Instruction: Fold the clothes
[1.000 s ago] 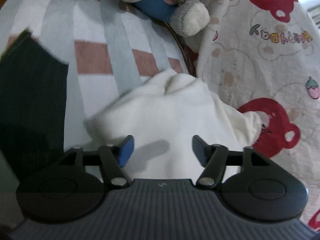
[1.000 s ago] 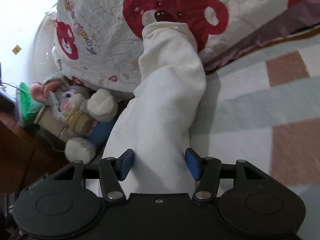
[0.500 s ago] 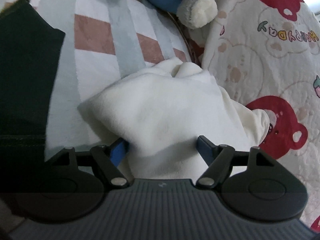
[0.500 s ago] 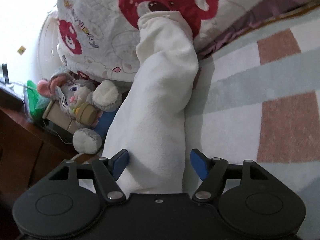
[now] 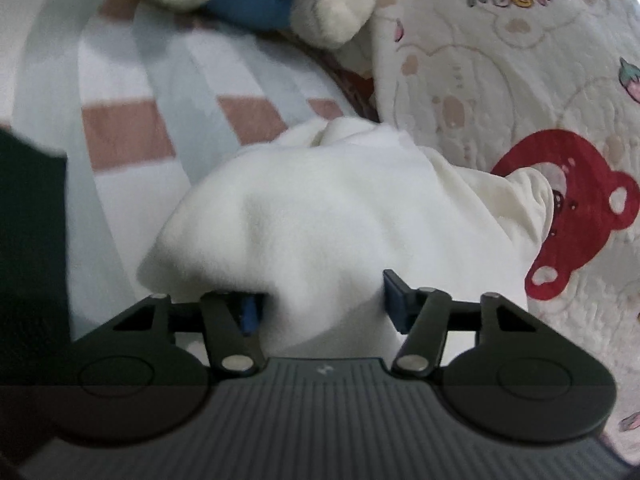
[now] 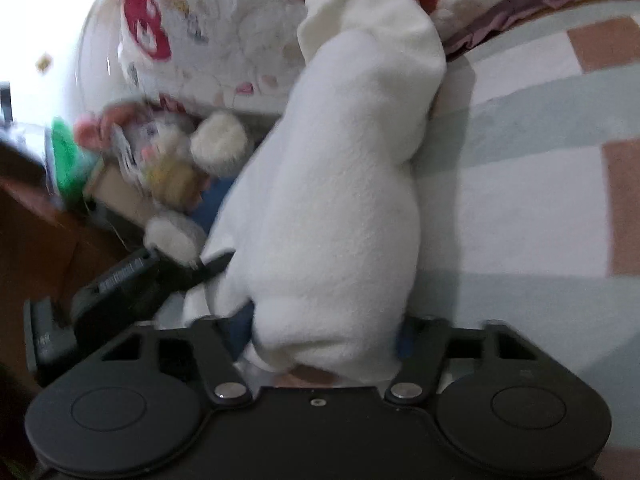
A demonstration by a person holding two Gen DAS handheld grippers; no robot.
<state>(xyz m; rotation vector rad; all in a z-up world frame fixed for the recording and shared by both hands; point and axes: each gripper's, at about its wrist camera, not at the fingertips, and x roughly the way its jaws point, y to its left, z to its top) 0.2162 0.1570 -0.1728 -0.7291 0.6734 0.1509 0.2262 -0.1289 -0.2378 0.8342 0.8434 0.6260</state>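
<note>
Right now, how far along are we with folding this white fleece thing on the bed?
Early. Done: the white fleece garment looks doubled into a long bundle on the striped blanket. In hand: the left gripper and right gripper both stand open around its near end, fabric bulging between the fingers, not clamped. Left: one end still leans on the bear quilt, and a dark garment waits unfolded.

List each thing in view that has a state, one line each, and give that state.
white garment: bunched, partly folded, lying between both grippers' open fingers.
left gripper: open.
right gripper: open.
plush toy: lying on the bed.
dark garment: lying flat.
</note>
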